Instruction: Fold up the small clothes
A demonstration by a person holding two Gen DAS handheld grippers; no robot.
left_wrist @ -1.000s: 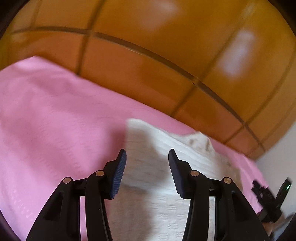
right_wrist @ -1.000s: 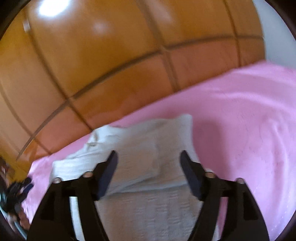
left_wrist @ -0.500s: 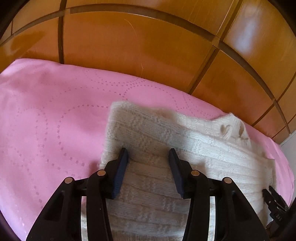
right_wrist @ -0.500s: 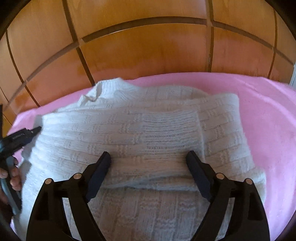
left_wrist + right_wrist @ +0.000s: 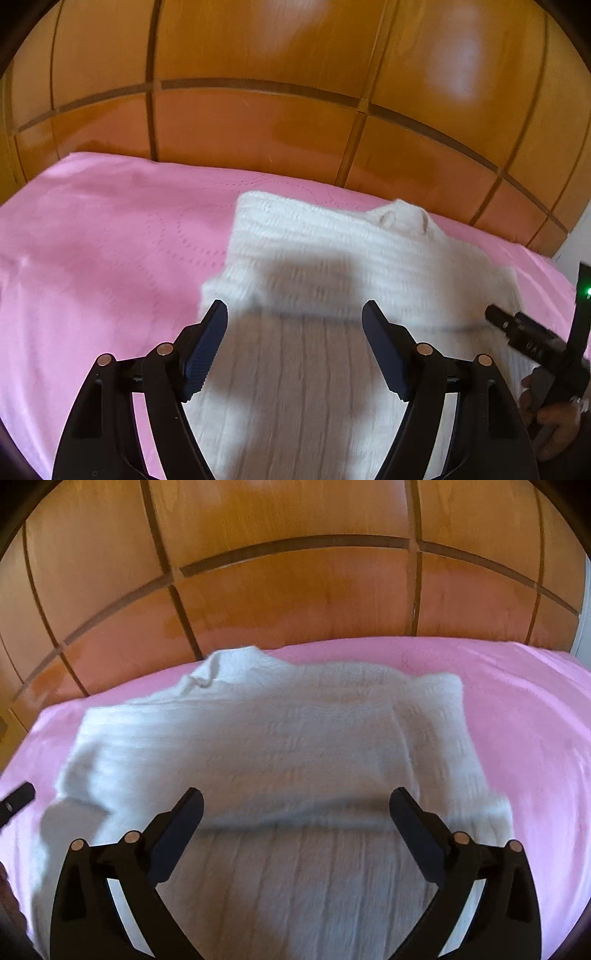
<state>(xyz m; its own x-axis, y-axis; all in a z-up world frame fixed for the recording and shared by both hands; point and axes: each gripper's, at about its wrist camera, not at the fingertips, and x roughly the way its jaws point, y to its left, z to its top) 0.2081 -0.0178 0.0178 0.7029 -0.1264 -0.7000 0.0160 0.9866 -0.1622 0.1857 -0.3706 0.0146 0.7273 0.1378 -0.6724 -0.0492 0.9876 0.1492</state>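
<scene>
Currently the white sweater [image 5: 266, 746] lies partly folded mid-frame on the pink bedspread [image 5: 535, 709]. Both the left gripper [image 5: 294, 350] and right gripper [image 5: 295, 834] are seen opening wide, nothing clamped. If only the top layer were pinched, the fold could be dragged undone.

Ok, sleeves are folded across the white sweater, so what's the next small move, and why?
Probably lower both opening, empty hand-held grippers, left and right, onto the sweater's near hem: its lower half lies unfolded on the pink cover.

The sweater [image 5: 280, 738] lies on the bedspread [image 5: 535, 709], before the wooden panelling [image 5: 295, 590].
</scene>
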